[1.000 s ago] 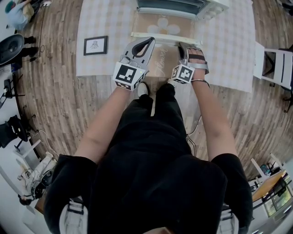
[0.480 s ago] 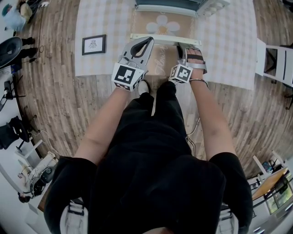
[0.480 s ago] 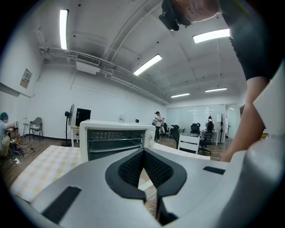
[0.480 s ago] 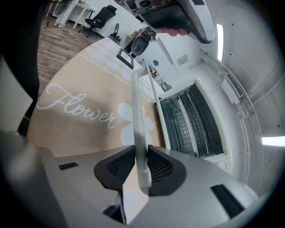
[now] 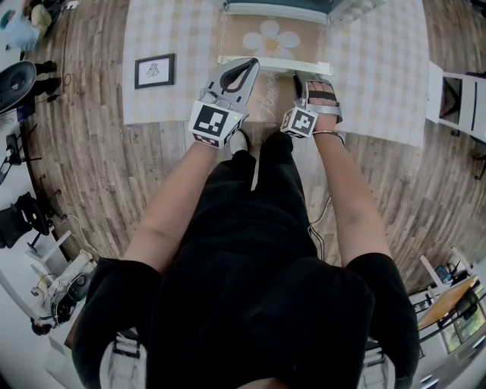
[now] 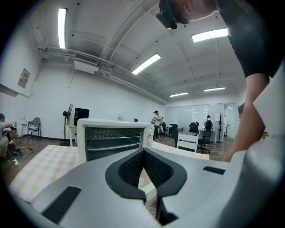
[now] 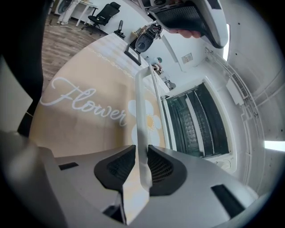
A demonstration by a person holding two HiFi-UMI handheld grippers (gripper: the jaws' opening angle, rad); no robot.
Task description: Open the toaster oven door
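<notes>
The white toaster oven (image 5: 292, 7) stands at the table's far edge; its glass door (image 5: 269, 45) hangs well down, the daisy mat showing through it. My right gripper (image 5: 298, 77) is shut on the door's white handle bar (image 5: 262, 65) near its right end. In the right gripper view the handle (image 7: 141, 107) runs between the black pads (image 7: 162, 167), and the oven's racks (image 7: 196, 124) lie open to the right. My left gripper (image 5: 249, 67) hovers just left of it, shut and holding nothing. From the left gripper view the oven (image 6: 113, 138) is straight ahead beyond the closed tips (image 6: 143, 153).
A checked cloth (image 5: 175, 30) covers the table, with a small framed picture (image 5: 154, 71) at its left. A beige "Flower" mat (image 7: 84, 107) lies under the door. A white chair (image 5: 459, 102) stands at the right, and the person's legs are below the table edge.
The door has swung further down, and more of the daisy shows through its glass. My right gripper has sunk with the handle. The left gripper has barely moved.
</notes>
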